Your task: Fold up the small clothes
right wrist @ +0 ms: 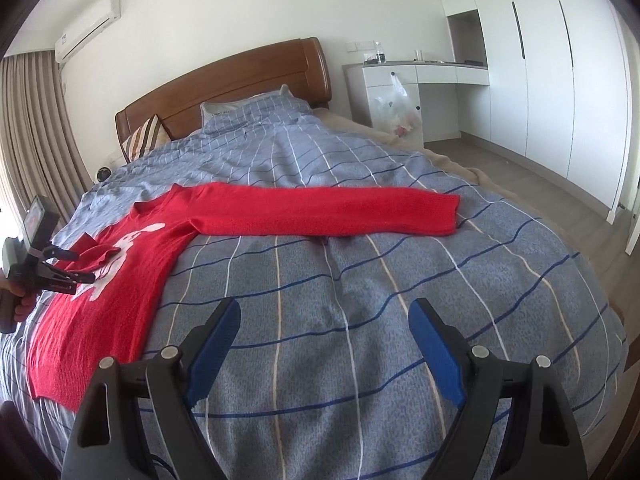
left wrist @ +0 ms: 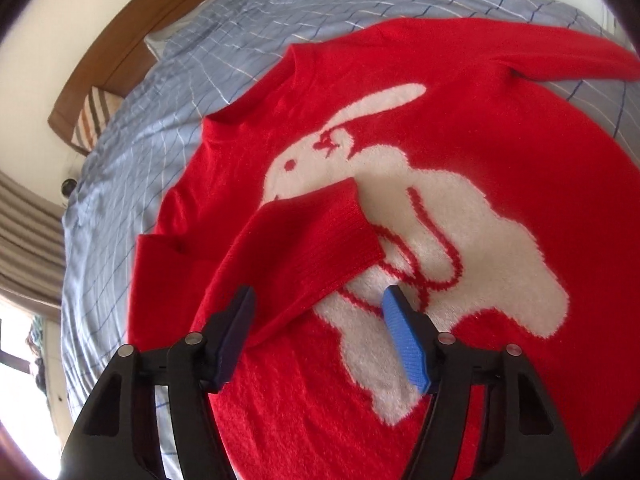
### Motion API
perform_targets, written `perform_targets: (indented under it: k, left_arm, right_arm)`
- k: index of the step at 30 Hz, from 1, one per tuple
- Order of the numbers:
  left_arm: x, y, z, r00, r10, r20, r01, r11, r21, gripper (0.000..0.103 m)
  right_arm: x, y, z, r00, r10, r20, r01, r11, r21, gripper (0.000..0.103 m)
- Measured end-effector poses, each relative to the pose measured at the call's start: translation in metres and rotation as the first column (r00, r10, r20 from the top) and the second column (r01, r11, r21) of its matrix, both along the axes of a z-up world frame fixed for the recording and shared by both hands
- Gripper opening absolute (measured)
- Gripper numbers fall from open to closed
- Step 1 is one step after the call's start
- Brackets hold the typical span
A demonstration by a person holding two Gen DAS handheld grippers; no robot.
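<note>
A red sweater (left wrist: 488, 128) with a white rabbit (left wrist: 460, 220) on its front lies flat on the blue checked bedspread (right wrist: 360, 280). One sleeve (left wrist: 312, 240) is folded across the rabbit, its cuff lying loose. My left gripper (left wrist: 319, 294) hovers just over that sleeve, open, its pads clear of the cloth. In the right wrist view the left gripper (right wrist: 85, 267) shows at the far left above the sweater (right wrist: 132, 264), a hand on its handle. The other sleeve (right wrist: 328, 212) stretches straight out to the right. My right gripper (right wrist: 324, 304) is open over bare bedspread, short of that sleeve.
A wooden headboard (right wrist: 240, 76) and a striped pillow (right wrist: 146, 136) stand at the far end of the bed. A white cabinet (right wrist: 404, 80) with a plastic bag (right wrist: 396, 112) and tall wardrobes (right wrist: 552, 60) line the right wall. Curtains (right wrist: 28, 128) hang at the left.
</note>
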State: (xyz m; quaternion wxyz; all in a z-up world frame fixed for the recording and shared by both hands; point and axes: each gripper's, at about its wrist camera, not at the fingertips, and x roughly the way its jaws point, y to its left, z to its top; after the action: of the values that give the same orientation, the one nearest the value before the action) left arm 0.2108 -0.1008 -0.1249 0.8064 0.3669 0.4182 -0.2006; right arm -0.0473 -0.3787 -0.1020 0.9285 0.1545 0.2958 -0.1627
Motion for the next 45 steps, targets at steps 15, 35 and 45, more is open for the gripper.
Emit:
perform_targets:
  k: [15, 35, 45]
  left_arm:
    - [0.051, 0.199, 0.105, 0.822, 0.567, -0.047, -0.496, 0.674, -0.547, 0.003]
    - [0.005, 0.437, 0.015, 0.254, 0.911, -0.324, -0.841, 0.043, -0.539, 0.002]
    - [-0.003, 0.45, -0.025, 0.187, 0.885, -0.426, -0.86, -0.062, -0.506, 0.003]
  right_arm:
    - [0.008, 0.016, -0.005, 0.998, 0.058, -0.032, -0.059, 0.998, -0.031, 0.085]
    - [0.018, 0.034, -0.016, 0.989, 0.109, -0.095, -0.115, 0.992, -0.058, 0.085]
    - [0.016, 0.031, -0.017, 0.99, 0.099, -0.098, -0.104, 0.993, -0.048, 0.085]
